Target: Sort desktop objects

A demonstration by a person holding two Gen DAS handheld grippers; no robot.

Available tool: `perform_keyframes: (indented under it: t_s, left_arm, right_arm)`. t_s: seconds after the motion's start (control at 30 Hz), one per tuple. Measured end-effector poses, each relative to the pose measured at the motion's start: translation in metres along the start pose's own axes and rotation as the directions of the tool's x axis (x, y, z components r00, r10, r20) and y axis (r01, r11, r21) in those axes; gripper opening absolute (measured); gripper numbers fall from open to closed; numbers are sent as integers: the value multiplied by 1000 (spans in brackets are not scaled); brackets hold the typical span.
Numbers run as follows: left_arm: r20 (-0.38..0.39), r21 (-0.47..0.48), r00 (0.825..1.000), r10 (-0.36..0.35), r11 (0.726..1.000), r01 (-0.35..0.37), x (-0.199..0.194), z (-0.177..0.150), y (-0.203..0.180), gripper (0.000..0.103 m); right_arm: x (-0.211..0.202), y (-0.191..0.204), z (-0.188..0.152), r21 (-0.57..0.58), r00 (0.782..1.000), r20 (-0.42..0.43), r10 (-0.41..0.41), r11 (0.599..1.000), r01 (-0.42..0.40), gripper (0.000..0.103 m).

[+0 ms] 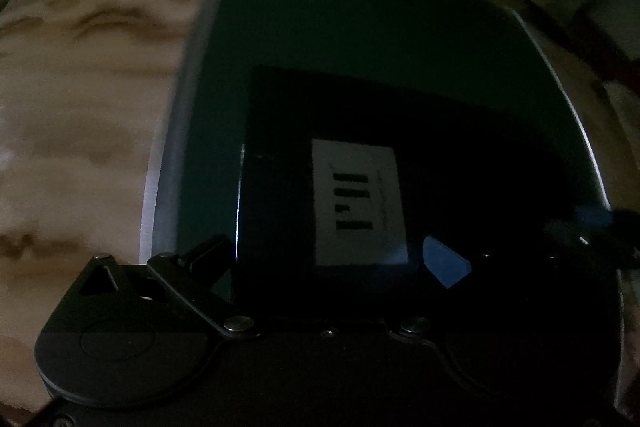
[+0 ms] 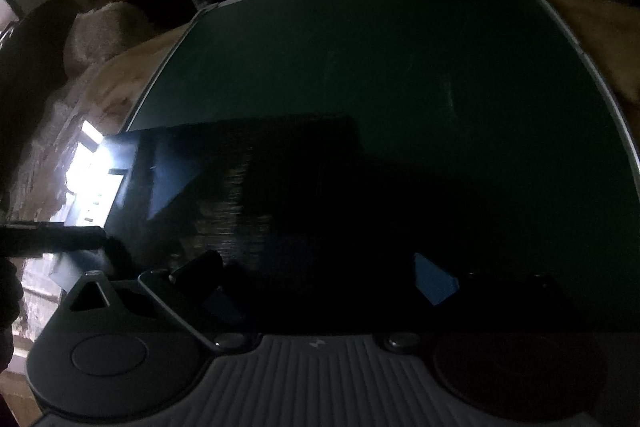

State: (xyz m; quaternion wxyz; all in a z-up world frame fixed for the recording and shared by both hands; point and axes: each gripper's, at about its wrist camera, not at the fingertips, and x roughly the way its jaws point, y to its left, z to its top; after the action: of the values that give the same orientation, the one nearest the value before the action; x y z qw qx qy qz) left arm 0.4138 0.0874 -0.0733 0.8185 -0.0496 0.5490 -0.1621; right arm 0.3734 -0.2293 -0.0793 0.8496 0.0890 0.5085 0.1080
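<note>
On the dark green mat (image 1: 360, 7), the flat black box with a white label (image 1: 360, 203) lies straight ahead of your left gripper (image 1: 340, 263), nearer than your right gripper (image 2: 324, 279); both jaws spread wide, holding nothing.

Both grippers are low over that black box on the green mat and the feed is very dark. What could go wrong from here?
1. The black box nearly vanishes against the green mat in this dim light, so an edge may be misjudged.
2. The right gripper shows at the far right of the left wrist view, close to the left gripper; they might collide.
3. The box's glossy faces may slip from the pads.
</note>
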Motion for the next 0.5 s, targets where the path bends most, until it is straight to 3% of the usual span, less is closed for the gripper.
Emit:
perform_keyframes:
  t_s: [0.1,0.27,0.4,0.5]
  left_arm:
    - [-8,44,1000,6,999,-6,4,-4,-23,103]
    - [-8,27,1000,3,1000,-3,8,-4,-28,103]
    - [-16,37,1000,0,999,1,9,-5,-32,103]
    - [-16,37,1000,3,999,-2,10,-5,-36,103]
  right_arm:
    - [-5,-1,-3,-32,999,22,-35,999,36,103]
    - [-15,-18,-6,-13,997,43,-71,997,72,103]
    - [-24,-39,-10,37,995,61,-80,996,77,103]
    - [-21,-57,-11,114,998,42,-37,993,32,103]
